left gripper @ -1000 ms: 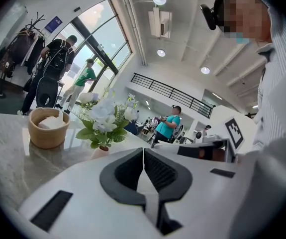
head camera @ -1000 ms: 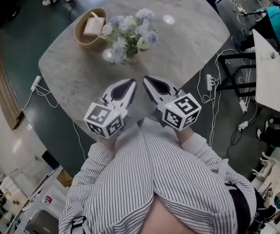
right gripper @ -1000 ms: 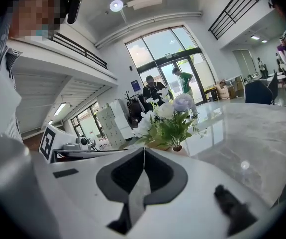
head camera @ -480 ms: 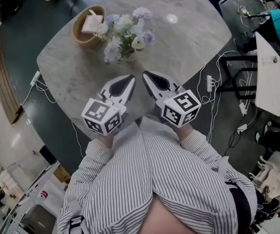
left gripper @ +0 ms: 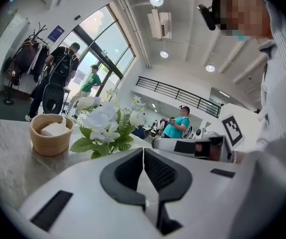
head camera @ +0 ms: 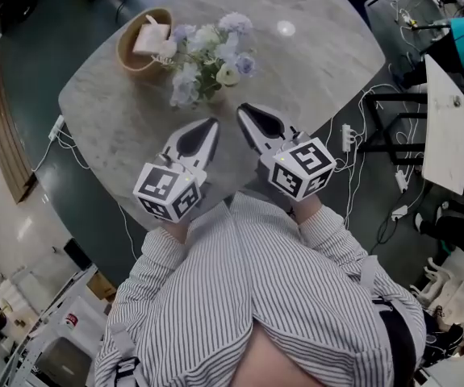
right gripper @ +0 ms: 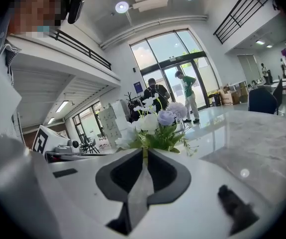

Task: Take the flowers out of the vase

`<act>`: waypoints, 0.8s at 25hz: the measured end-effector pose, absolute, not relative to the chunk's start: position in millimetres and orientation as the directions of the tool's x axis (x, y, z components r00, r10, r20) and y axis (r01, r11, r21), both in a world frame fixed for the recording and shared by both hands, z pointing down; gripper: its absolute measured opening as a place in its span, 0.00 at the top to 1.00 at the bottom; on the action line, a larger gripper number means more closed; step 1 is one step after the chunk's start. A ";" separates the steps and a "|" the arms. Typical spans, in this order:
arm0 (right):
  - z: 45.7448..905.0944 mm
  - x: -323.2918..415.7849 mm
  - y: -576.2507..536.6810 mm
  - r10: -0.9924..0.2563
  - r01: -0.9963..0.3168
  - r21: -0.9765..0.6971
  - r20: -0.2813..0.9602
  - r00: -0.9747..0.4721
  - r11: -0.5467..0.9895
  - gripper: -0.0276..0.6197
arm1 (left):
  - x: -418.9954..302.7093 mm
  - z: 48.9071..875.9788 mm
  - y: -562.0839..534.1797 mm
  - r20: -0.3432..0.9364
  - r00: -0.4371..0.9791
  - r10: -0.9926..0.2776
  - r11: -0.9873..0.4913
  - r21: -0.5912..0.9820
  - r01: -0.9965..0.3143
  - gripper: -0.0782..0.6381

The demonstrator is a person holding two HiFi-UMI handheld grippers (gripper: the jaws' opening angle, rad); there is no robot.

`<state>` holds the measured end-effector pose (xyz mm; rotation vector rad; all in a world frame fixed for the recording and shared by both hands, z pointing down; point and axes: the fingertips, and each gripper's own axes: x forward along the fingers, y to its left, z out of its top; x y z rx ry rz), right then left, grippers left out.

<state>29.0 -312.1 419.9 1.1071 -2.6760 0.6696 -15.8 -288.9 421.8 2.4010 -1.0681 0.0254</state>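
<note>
A bunch of pale blue, lilac and white flowers (head camera: 209, 55) with green leaves stands upright on the round marble table (head camera: 320, 63); its vase is hidden under the foliage. Both grippers hover side by side just short of it, pointing at it. My left gripper (head camera: 213, 123) is shut and empty, its tip below and slightly left of the flowers (left gripper: 105, 126). My right gripper (head camera: 242, 110) is shut and empty too, its tip closest to the bouquet's lower right; the flowers (right gripper: 157, 126) rise straight ahead of it. Neither touches the flowers.
A round tan basket (head camera: 139, 43) holding a white packet sits just left of the flowers, also in the left gripper view as the basket (left gripper: 50, 133). Cables and power strips (head camera: 349, 135) lie on the floor by the table. People stand in the background.
Both grippers have edged forward toward the flowers, the right one a little more; its tip now sits nearer the bouquet. Both stayed shut.
</note>
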 end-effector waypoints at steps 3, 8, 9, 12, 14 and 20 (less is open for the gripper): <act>421.0 29.5 -319.1 -0.634 -0.709 -0.336 0.318 -0.705 0.620 0.92 | -14.2 423.0 -294.8 0.212 0.690 -0.692 -0.559 0.448 -0.698 0.87; 422.5 34.8 -334.5 -0.676 -0.741 -0.320 0.304 -0.671 0.590 0.76 | -12.7 428.0 -301.5 0.214 0.693 -0.689 -0.554 0.461 -0.693 0.87; 422.8 36.7 -337.7 -0.686 -0.749 -0.314 0.303 -0.662 0.584 0.74 | -12.4 429.0 -301.8 0.217 0.693 -0.688 -0.552 0.463 -0.693 0.87; 424.5 42.6 -348.4 -0.710 -0.772 -0.293 0.305 -0.634 0.564 0.64 | -11.4 432.4 -302.7 0.224 0.696 -0.683 -0.548 0.473 -0.690 0.87; 424.9 43.4 -354.7 -0.713 -0.775 -0.282 0.306 -0.631 0.565 0.62 | -10.2 435.0 -303.2 0.230 0.700 -0.676 -0.548 0.479 -0.686 0.87; 429.7 39.2 -369.3 -0.689 -0.759 -0.258 0.318 -0.651 0.598 0.58 | -3.8 440.5 -305.8 0.239 0.719 -0.653 -0.551 0.501 -0.667 0.87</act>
